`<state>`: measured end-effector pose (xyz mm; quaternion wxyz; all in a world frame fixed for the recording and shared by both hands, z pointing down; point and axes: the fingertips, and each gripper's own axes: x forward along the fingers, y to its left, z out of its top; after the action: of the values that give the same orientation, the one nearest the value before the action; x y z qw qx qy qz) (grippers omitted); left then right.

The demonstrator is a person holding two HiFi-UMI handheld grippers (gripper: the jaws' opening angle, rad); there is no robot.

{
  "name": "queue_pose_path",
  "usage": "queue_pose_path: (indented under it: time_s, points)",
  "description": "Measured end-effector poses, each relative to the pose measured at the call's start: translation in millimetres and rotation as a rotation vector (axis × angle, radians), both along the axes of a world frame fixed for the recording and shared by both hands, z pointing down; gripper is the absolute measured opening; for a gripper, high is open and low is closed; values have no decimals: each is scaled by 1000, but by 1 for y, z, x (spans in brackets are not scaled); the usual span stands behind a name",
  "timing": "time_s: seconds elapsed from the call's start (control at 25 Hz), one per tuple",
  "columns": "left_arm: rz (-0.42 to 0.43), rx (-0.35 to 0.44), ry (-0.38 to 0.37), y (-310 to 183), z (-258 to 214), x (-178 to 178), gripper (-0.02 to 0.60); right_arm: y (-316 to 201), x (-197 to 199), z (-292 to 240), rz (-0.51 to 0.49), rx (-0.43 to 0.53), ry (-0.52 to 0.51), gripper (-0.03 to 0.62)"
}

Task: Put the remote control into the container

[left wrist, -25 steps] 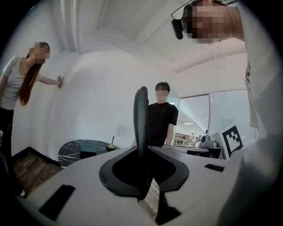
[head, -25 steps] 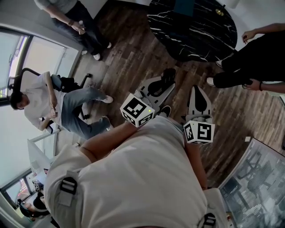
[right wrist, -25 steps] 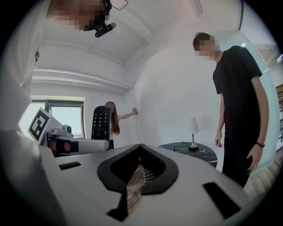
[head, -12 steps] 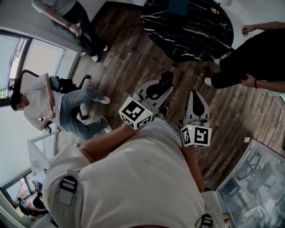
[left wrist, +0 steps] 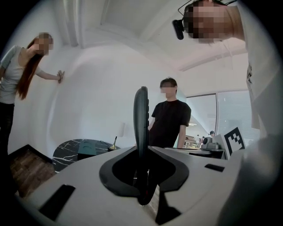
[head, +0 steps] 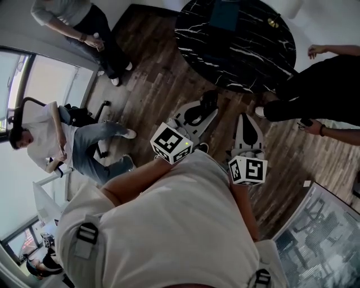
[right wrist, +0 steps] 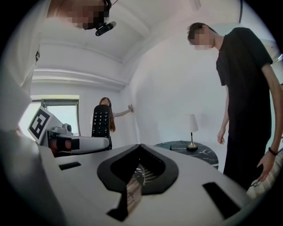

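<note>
A black remote control stands clamped between the jaws of my left gripper, held in front of my chest above the wood floor. In the left gripper view the remote shows edge-on, rising upright out of the gripper. From the right gripper view its button face is visible at the left. My right gripper hangs beside it, jaws together and holding nothing. A teal box-like container rests on the round black marble table ahead.
A small brass lamp stands on the table. People stand around: one in black right of the table, one at the far left wall, one seated on a chair at left. Glass panels lie at lower right.
The view has shifted so the table sits slightly nearer. Both grippers rose a little. The person in black at right shifted position.
</note>
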<state>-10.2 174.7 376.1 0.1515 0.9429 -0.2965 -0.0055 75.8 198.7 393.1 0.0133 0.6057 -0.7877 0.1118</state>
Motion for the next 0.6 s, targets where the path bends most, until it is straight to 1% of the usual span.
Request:
queue_pose_path:
  time_s: [0.16,0.36,0.52,0.6]
  points:
    - [2,19,16,-54,-11,-5,67,-60,-6,-11,-6,11,21,11]
    - [22,22,21,-126,-16,-12,67,-134,-15,-20,4,16,33,11]
    - [9,15,19,-186,-14,-25,67,-177,-18,-21,33,14,23,11]
    - [17,10,12,-204,-13,-26,67,-192,-17,-19,41,8,21,11]
